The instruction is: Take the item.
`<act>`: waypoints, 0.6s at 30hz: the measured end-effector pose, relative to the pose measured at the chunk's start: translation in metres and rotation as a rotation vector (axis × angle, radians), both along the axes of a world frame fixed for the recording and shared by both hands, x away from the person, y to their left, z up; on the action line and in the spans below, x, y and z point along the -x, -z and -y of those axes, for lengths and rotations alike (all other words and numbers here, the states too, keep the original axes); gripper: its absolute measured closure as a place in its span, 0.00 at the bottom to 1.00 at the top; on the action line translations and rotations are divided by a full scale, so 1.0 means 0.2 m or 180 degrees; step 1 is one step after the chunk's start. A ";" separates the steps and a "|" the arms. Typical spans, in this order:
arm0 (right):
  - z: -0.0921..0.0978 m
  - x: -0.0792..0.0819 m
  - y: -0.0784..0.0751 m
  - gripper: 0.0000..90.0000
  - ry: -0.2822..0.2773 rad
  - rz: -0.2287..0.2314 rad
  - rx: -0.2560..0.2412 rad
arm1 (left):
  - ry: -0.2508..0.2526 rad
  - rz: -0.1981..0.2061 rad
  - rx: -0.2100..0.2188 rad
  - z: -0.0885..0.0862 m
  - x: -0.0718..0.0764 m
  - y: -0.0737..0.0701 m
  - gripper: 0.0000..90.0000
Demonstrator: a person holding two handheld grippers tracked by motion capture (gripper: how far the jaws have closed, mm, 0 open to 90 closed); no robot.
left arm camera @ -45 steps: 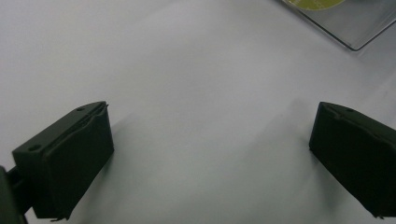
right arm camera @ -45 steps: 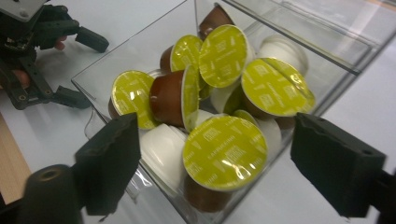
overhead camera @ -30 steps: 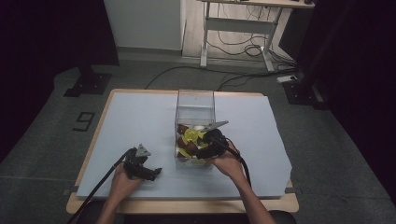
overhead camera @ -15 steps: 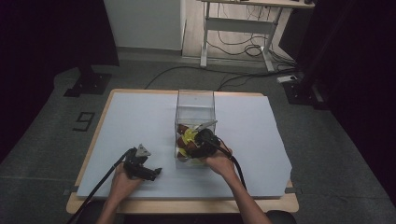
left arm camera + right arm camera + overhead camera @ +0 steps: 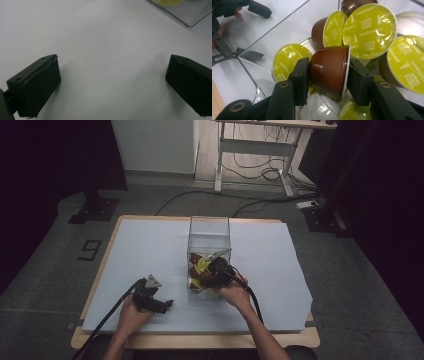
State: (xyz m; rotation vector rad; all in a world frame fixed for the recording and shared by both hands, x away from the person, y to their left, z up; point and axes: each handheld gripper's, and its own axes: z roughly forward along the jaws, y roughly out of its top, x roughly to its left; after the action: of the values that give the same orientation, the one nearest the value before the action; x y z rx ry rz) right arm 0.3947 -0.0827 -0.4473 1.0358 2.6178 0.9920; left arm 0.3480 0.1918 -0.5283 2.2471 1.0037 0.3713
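Desk (image 5: 125, 250) space lies bare on every side of the clear box (image 5: 209, 232), which stands near the middle, a little toward the near edge. Inside it, among a heap of green-lidded capsules (image 5: 370, 30), the right gripper (image 5: 327, 75) is clamped on one brown capsule (image 5: 328, 68), lying on its side with its lid against one jaw. Lifting straight up past the box walls looks like the way out. Near the desk's near-left corner, the left gripper (image 5: 112, 82) rests with jaws spread wide, holding nothing.
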 end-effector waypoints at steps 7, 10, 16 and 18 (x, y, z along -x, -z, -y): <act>0.02 0.01 -0.03 0.62 0.0007 0.0096 -0.0025 | -0.0001 -0.0002 0.0002 0.00 0.00 0.00 0.00; 0.02 0.03 -0.06 0.62 -0.0024 0.0156 -0.0039 | -0.0002 -0.0001 0.0001 0.00 0.00 0.00 0.00; 0.03 0.05 -0.09 0.62 -0.0036 0.0223 -0.0060 | 0.0001 0.0001 0.0002 0.00 0.00 0.00 0.00; 0.04 0.05 -0.11 0.62 -0.0031 0.0250 -0.0064 | 0.0000 0.0001 0.0002 0.00 0.00 0.00 0.00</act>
State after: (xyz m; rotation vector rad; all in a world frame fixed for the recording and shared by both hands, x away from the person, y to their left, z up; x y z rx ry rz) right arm 0.3846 -0.0910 -0.4259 0.9687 2.5574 1.0415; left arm 0.3480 0.1917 -0.5284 2.2463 1.0035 0.3713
